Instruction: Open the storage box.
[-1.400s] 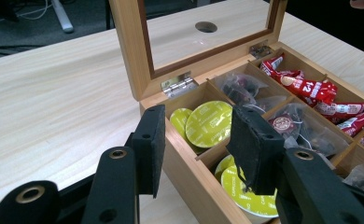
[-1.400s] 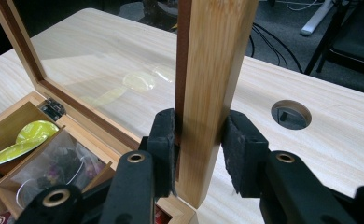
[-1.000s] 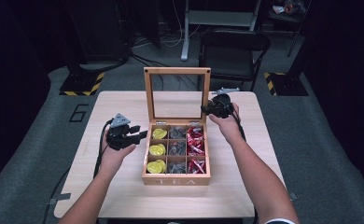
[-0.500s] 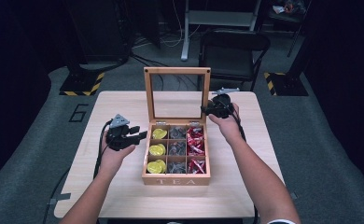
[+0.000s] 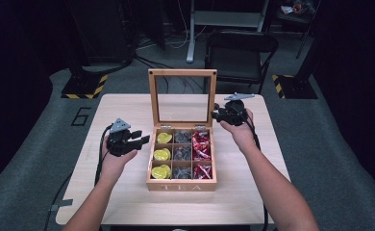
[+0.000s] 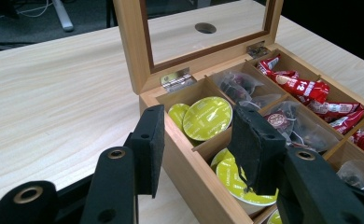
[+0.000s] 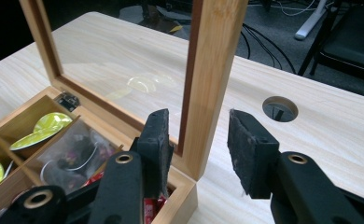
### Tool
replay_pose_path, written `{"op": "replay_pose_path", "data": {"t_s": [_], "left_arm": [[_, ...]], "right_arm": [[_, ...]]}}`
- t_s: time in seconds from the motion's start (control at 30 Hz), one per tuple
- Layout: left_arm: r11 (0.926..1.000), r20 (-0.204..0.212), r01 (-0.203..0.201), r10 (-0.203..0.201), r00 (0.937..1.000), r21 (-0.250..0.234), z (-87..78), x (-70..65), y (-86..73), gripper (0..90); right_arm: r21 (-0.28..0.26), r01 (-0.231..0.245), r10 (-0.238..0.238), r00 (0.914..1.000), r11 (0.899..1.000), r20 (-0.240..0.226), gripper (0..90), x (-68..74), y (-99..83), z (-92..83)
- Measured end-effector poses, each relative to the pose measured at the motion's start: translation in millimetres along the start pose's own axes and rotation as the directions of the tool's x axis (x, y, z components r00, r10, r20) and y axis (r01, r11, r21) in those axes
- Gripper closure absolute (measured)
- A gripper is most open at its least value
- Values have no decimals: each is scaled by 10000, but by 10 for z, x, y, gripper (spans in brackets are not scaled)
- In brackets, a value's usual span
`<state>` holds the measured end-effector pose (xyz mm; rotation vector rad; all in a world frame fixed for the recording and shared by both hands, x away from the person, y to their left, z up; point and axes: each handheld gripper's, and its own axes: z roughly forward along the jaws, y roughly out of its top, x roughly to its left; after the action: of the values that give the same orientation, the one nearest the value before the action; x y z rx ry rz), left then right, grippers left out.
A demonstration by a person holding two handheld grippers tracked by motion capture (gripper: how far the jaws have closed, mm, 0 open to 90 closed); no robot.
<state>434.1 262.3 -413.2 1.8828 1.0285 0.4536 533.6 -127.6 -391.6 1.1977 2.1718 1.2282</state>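
With the right gripper (image 7: 196, 140) jaws just parting off the lid (image 7: 208, 88) frame, back away level — left gripper (image 6: 196, 149) idle, apart.

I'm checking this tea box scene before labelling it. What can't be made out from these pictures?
- Right claw: whether its pads touch the upright lid frame between them; right gripper view, too close to tell.
- Grey sachets: contents too small in high view.
- Front compartments of the tea box: cut off by left gripper view's edge and the left claw.
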Motion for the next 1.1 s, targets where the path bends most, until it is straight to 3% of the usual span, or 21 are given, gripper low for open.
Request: {"op": "replay_pose_path", "data": {"t_s": [0.43, 0.6, 0.9, 1.1], "left_arm": [[9995, -91, 261, -263, 9996, -191, -69, 37, -42, 551], [9992, -111, 381, -382, 9992, -121, -77, 44, -82, 551], [10000, -309, 41, -42, 9995, -36, -135, 14, -133, 551], [9999, -335, 143, -146, 9993, -95, -181, 26, -170, 549]], "right_arm": [[-37, 352, -353, 9993, 9994, -154, 562, 183, -139, -191], [-83, 354, -357, 9985, 9993, -411, 553, 293, -214, -292], [-118, 1003, -1009, 9916, 9949, -803, 549, 577, -364, -451], [-172, 1573, -1582, 9827, 9874, -964, 549, 756, -480, -561]]}}
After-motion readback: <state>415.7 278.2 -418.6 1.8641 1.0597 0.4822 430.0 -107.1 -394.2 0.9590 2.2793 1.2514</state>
